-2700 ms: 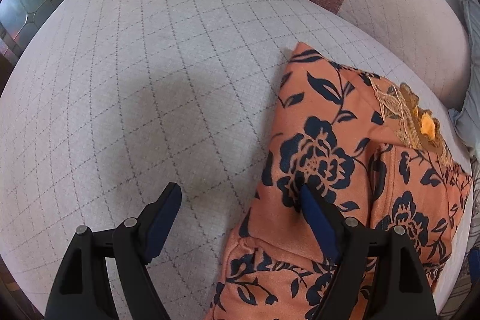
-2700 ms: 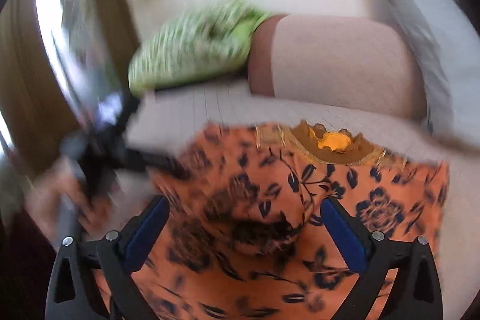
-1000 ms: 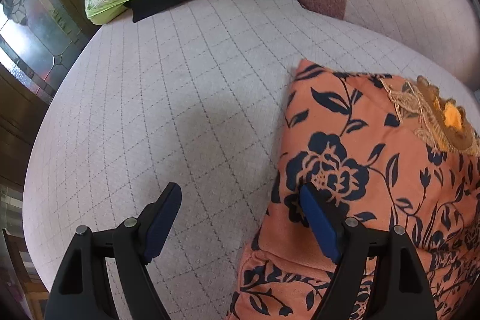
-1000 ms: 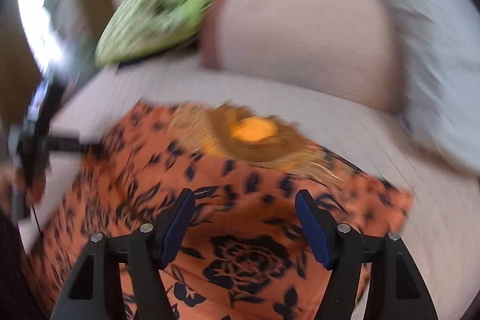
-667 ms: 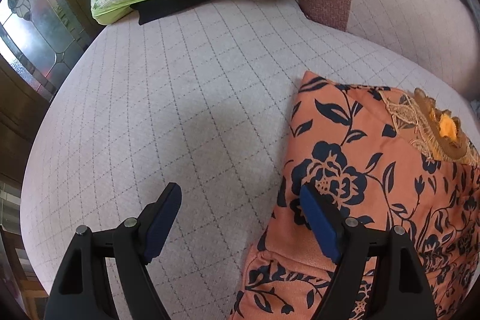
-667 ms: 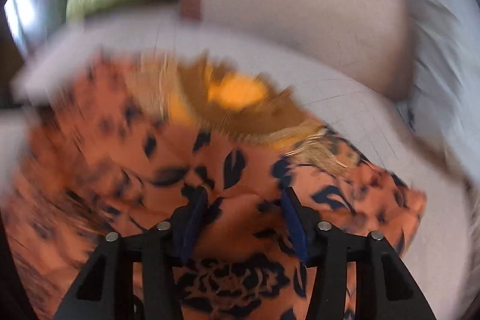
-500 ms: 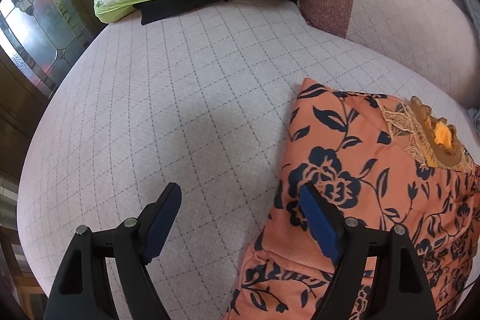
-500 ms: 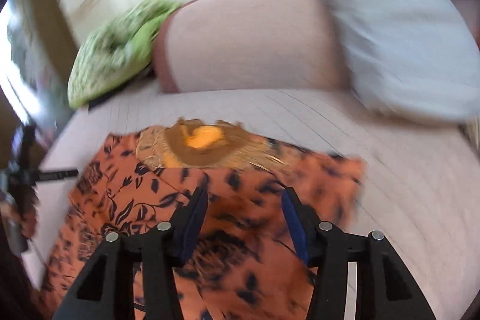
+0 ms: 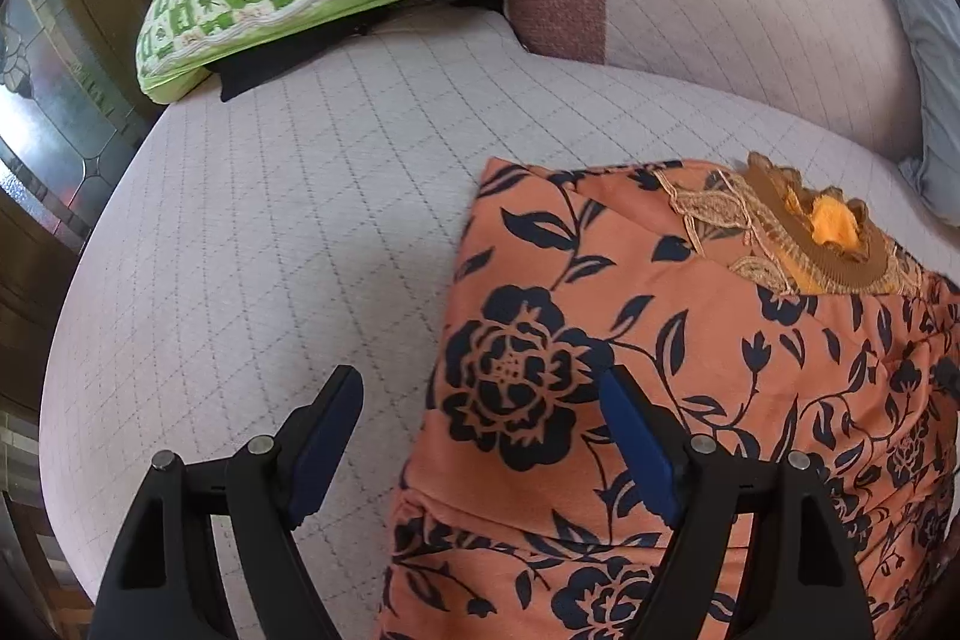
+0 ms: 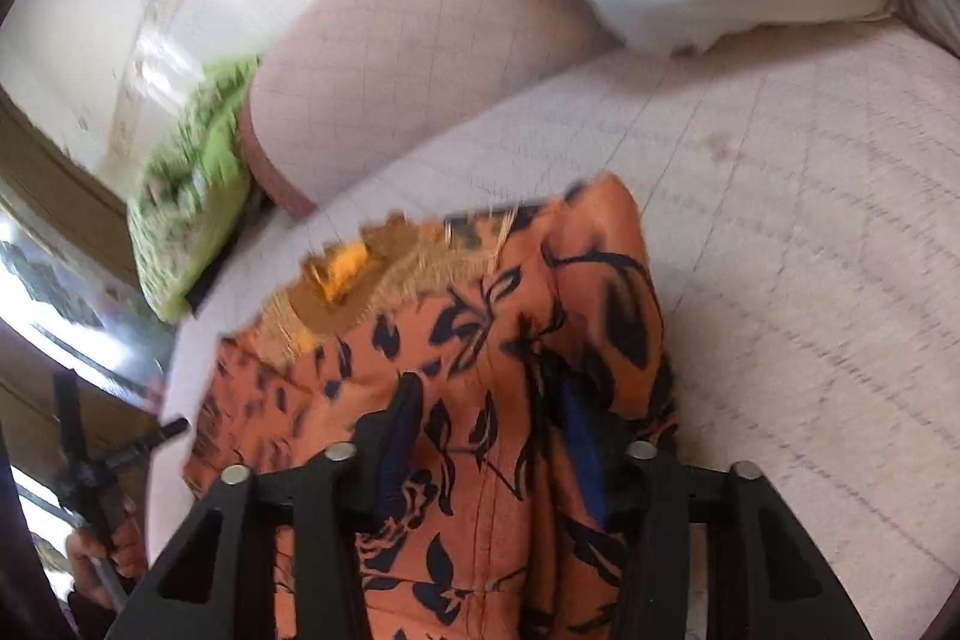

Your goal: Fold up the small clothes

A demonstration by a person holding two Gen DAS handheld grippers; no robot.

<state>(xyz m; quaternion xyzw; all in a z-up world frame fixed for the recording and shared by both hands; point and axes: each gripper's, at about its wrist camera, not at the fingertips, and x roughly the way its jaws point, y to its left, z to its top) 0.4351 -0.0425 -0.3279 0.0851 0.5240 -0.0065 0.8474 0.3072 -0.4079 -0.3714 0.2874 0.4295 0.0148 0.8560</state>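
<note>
Here the right gripper [image 10: 486, 436] had just been closing its jaws on a raised fold of the orange flowered dress [image 9: 690, 370], likely to fold it over. The dress lay mid-sofa [image 9: 270, 250]. The left gripper [image 9: 480, 442] hung wide, empty.

The garment [image 9: 690, 352] is orange with dark navy flowers and leaves and a gold-trimmed neckline. It lies partly folded on the quilted cushion [image 9: 288, 232], its right edge bunched upward.

Bright, soft daylight throughout, sharp in the left wrist view, motion-smeared with wall glare in the right, fisheye-bent and dark-cornered at every edge.
</note>
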